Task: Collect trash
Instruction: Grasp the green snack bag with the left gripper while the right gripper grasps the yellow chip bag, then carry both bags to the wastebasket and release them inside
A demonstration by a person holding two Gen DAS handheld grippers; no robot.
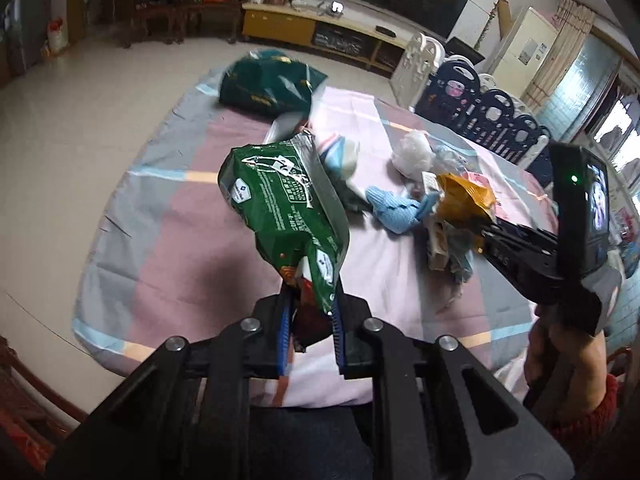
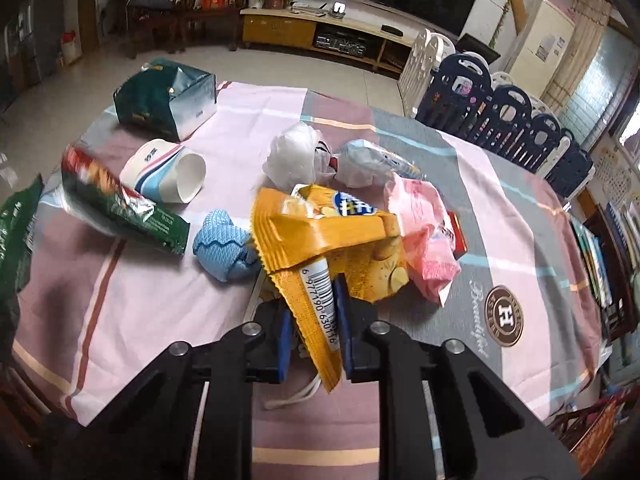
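Striped cloth (image 2: 132, 304) carries litter ahead of both tongs: left gripper (image 1: 310, 320) pinches green wrapper (image 1: 280, 208), right gripper (image 2: 314, 320) clamps yellow packet (image 2: 320, 236); each should lift straight, grip firm.

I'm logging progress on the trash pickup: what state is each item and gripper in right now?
Left gripper: shut on the green snack bag.
Green snack bag: lifted, crumpled.
Right gripper: shut on the yellow chip bag.
Yellow chip bag: gripped, folded.
Paper cup: tipped on its side.
Dark green bag: open, on the tablecloth.
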